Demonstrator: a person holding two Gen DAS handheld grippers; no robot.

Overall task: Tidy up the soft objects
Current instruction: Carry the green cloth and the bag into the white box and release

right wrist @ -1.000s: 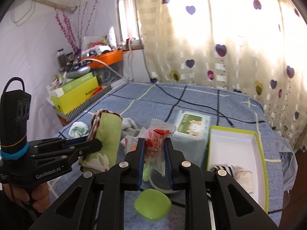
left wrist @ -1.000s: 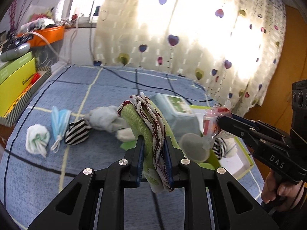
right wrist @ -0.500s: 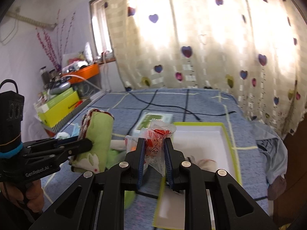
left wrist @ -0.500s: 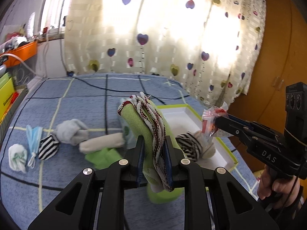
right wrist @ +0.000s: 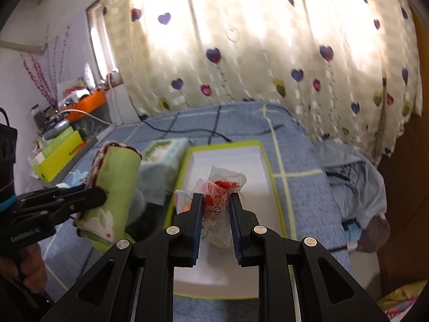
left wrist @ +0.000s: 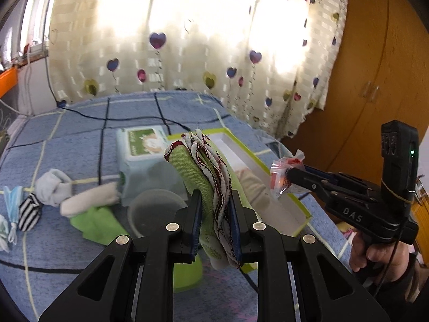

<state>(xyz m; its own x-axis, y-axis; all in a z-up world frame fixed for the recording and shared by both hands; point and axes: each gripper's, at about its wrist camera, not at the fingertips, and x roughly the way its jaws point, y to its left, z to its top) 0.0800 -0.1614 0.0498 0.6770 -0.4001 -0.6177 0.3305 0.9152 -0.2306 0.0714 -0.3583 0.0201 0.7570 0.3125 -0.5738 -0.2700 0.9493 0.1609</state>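
— While the left wrist view is up, what is the count?

— One left gripper (left wrist: 214, 209), its two fingers clamped on one folded green cloth (left wrist: 199, 177) at centre frame. The cloth stands between the pads, sticking up above them and hanging a little below; green weave, red-and-white stitched edging bunched along its right side. One right gripper (left wrist: 291, 173) at right of frame, pinched on one clear packet (left wrist: 281, 177) with red print. On the blue checked bedspread (left wrist: 80, 134): one pale wipes pack (left wrist: 144, 150), one green-rimmed white tray (left wrist: 241, 161) behind the cloth, one clear round lid (left wrist: 155, 209), one flat green piece (left wrist: 93, 222), one rolled white sock (left wrist: 88, 201), one grey sock bundle (left wrist: 52, 187), one striped sock ball (left wrist: 29, 212), one blue face mask (left wrist: 12, 204) at left edge.

— Anything in the tray?

— Something pale lies in it, mostly hidden by the cloth; I cannot tell what.

— And the right wrist view?

— One right gripper (right wrist: 214, 214) at lower centre, fingers closed on the packet (right wrist: 218, 201); the packet sits between the pads, crinkled top fanning out above them, held over the tray (right wrist: 228, 158). One left gripper (right wrist: 100, 196) at left, clamped across the cloth (right wrist: 115, 187), which shows as an upright green roll with a white rabbit motif near its lower end. One wipes pack (right wrist: 163, 158) between cloth and tray. One heart-print curtain (right wrist: 254, 40) across the top. One yellow box (right wrist: 59, 153) at left edge, one orange bin (right wrist: 85, 104) above it.
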